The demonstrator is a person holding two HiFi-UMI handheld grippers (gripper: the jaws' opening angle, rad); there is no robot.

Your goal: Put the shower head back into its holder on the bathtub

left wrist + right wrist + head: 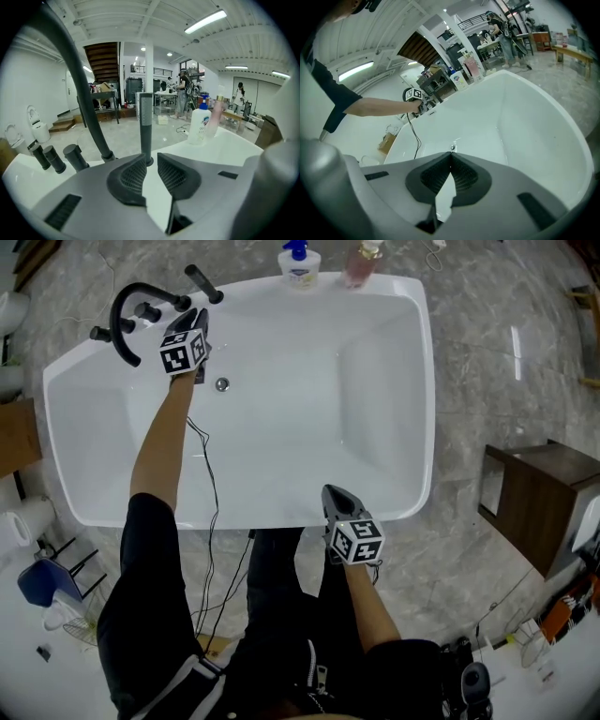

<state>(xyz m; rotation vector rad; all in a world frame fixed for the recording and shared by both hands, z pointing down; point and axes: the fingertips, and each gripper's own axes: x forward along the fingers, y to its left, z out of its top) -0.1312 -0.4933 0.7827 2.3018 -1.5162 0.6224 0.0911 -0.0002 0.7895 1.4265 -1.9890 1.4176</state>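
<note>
The slim shower head (146, 126), probably stiff, light and slick and best pinched mid-handle, stands upright at the bathtub (427, 381) rim just beyond the half-open, empty left claw (151, 161); the right claw (450, 159) is closed on nothing.

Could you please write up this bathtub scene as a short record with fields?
bathtub: white, basin empty
shower head: dark, standing upright on the rim next to the faucet spout, apparently in its holder, just beyond the left jaw tips
left gripper: jaws apart, nothing between the pads
right gripper: jaws together, empty, at the near rim
far rim: white pump bottle and pink bottle side by side
</note>
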